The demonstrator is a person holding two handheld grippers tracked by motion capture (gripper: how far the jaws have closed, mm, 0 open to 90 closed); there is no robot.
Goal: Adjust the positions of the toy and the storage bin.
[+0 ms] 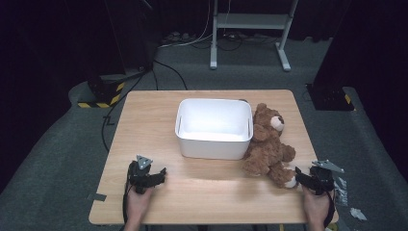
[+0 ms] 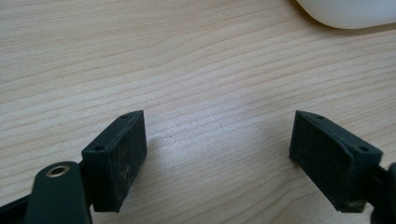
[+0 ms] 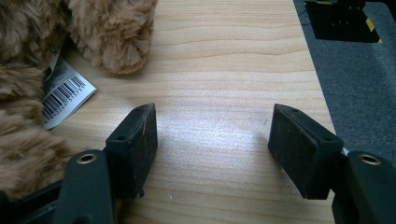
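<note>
In the high view the right gripper (image 1: pixel 300 176) is at the lower right of the frame, just beside a foot of the brown teddy bear (image 1: pixel 267 144), which leans on the right wall of the white box (image 1: pixel 214 144) in the middle. Its jaws stand apart over bare table (image 1: pixel 216 192). The left gripper (image 1: pixel 161 174), lower left, is also open and holds nothing.

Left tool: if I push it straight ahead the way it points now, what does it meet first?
Probably the white plastic bin. The left tool stands open over bare light wooden table, and the bin's rounded corner lies ahead, slightly right; depth is unclear, so it might just pass beside it.
</note>
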